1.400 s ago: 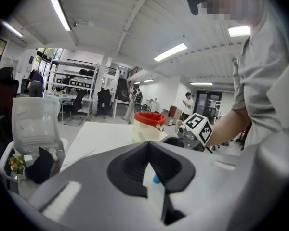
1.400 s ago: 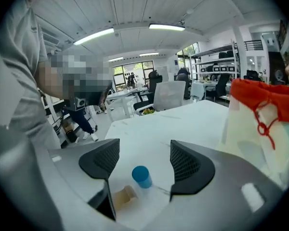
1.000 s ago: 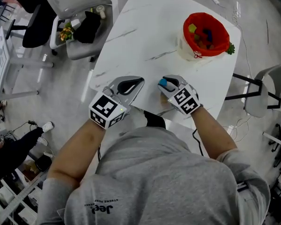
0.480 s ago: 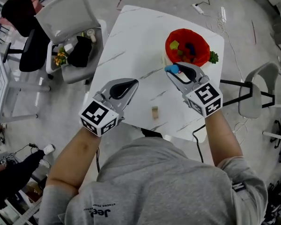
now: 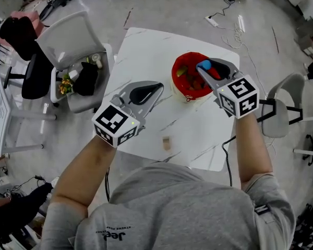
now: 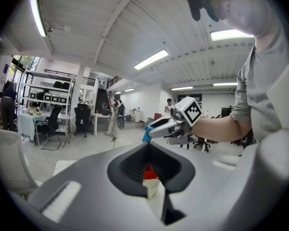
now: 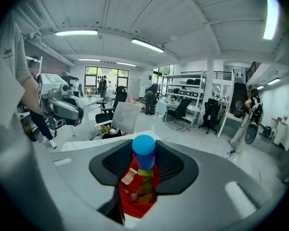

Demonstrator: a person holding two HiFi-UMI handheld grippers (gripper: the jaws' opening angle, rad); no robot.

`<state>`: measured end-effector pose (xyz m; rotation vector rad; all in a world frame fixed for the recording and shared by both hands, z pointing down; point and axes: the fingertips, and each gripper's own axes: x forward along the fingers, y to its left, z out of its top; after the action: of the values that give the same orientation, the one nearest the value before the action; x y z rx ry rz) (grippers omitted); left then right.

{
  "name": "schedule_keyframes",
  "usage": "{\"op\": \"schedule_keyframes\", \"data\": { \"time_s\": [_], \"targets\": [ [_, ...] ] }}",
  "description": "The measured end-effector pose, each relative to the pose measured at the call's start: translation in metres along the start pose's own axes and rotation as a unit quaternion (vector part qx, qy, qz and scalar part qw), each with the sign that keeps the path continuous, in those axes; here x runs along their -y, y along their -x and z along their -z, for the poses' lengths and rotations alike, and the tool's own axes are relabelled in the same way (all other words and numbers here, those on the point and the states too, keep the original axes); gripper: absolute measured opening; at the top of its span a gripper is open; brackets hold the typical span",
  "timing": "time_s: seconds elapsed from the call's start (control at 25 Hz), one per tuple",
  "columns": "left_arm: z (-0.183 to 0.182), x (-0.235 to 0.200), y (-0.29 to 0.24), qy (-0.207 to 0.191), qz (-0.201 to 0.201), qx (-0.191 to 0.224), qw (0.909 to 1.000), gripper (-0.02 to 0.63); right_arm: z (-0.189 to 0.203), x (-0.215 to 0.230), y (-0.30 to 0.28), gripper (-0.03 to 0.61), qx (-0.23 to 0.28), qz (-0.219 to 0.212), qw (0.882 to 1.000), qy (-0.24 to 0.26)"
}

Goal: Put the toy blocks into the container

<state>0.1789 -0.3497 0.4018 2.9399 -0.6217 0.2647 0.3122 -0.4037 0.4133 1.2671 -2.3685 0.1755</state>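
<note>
The blue block [image 7: 144, 151] is gripped by the right gripper [image 5: 204, 66] just above the red container [image 5: 176, 78], so a release is judged to be called for next, while the left gripper [image 5: 157, 86] is closed on nothing and one wooden block [image 5: 167, 142] is seen on the table [image 5: 146, 56].

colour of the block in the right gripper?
Blue. The block shows best in the right gripper view, gripped between the jaws.
</note>
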Motion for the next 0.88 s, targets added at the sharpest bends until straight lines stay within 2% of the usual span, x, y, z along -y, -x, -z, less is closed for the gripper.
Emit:
{"op": "schedule_keyframes", "data": {
  "time_s": [0.36,0.44,0.52,0.56,0.88],
  "targets": [
    [0.003,0.003,-0.034,0.002,0.026,-0.013,0.9996,0.058,0.027,0.016,-0.018,0.144,-0.035,-0.003,0.999,-0.009],
    [0.003,0.003,-0.037,0.003,0.028,-0.012,0.9995,0.058,0.026,0.017,-0.018,0.154,-0.027,-0.005,0.999,-0.017],
    [0.004,0.004,-0.037,0.005,0.028,-0.012,0.9995,0.058,0.022,0.017,-0.017,0.239,-0.016,-0.01,0.999,-0.026],
    [0.005,0.004,-0.037,0.006,0.028,-0.012,0.9995,0.058,0.02,0.017,-0.016,0.253,-0.013,-0.011,0.999,-0.027],
    [0.008,0.011,-0.018,0.006,0.022,-0.01,0.9997,0.058,-0.002,-0.007,0.0,0.253,0.013,-0.022,1.0,-0.011]
  ]
}}
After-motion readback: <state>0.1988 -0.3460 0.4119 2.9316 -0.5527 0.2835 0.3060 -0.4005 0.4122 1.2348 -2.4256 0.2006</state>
